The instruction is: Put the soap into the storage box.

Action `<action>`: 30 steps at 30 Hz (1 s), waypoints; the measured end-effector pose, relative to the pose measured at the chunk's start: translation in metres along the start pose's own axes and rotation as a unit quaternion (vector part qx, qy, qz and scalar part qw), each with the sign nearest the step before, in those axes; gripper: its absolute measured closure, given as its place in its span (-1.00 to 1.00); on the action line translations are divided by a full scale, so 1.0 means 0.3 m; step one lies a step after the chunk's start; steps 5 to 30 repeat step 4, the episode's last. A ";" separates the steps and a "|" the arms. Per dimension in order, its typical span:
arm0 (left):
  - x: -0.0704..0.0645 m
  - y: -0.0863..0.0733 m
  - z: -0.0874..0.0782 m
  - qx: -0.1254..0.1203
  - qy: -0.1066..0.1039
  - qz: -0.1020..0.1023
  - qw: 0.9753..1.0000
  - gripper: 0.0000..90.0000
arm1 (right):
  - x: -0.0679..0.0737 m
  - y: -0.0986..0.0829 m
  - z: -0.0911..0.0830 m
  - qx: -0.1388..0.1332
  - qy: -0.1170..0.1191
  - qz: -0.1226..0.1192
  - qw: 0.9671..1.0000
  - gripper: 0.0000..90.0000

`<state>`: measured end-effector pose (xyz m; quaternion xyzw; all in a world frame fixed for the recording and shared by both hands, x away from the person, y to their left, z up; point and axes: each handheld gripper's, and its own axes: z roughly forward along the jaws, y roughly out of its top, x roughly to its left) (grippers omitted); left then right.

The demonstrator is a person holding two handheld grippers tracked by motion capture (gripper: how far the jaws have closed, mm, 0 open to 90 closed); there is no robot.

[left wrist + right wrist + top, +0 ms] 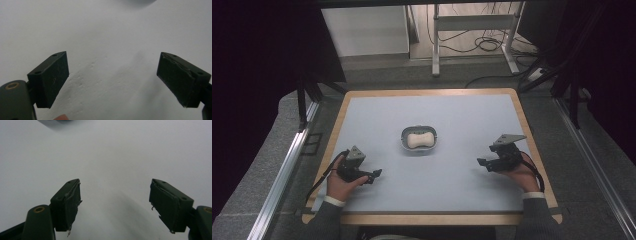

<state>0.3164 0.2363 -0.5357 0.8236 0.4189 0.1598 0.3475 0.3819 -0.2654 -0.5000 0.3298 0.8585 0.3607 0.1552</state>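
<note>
Looking down, high view: soap (420, 139) sits in grey dish (404, 136) mid table (462, 175), between left tongs (375, 174) & right tongs (482, 163), both well apart from it.

Left gripper view: jaws wide, empty.

Right gripper view: same.

Prob pre-reach; next needs approach to dish.

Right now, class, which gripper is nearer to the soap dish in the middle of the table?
Left, narrowly. The left gripper sits toward the person and to the left of the soap dish; the right gripper sits farther off on its right.

Dim, soft overhead light; close views slightly blurred, dark surroundings.
</note>
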 end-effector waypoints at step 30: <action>-0.001 0.000 -0.002 0.000 -0.001 0.002 1.000 -0.75 | 0.001 -0.008 -0.007 -0.005 -0.005 0.006 1.000 -0.49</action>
